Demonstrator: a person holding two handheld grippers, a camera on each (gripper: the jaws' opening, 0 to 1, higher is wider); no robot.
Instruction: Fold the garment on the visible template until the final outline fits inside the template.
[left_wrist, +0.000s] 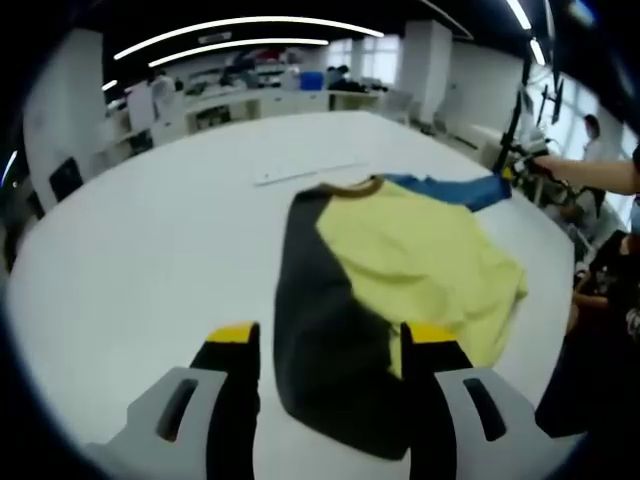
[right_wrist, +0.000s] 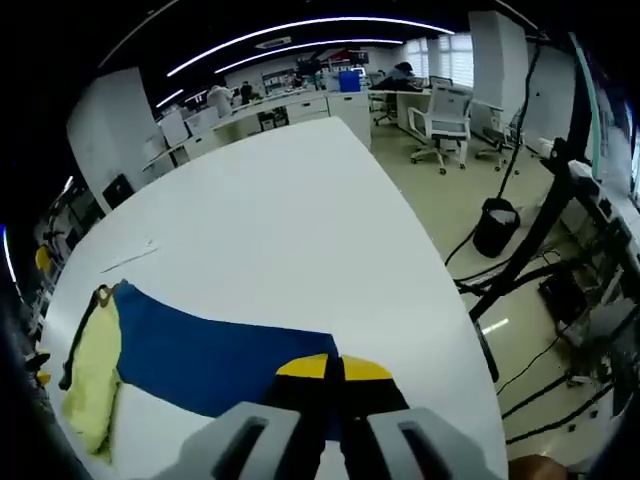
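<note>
In a bright open office, the garment (left_wrist: 400, 290) lies partly folded on a white table (left_wrist: 150, 250), left gripper (left_wrist: 330, 345) fingers wide above it, right gripper (right_wrist: 334, 368) pinching its blue sleeve (right_wrist: 210, 355) near the table's edge

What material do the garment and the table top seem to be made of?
The garment looks like soft knit fabric, probably cotton jersey, matte: it lies limp with soft creases, in yellow, dark and blue panels. The table looks like a hard, smooth white laminate or painted board with a faint sheen; the look leaves the exact material open.
</note>
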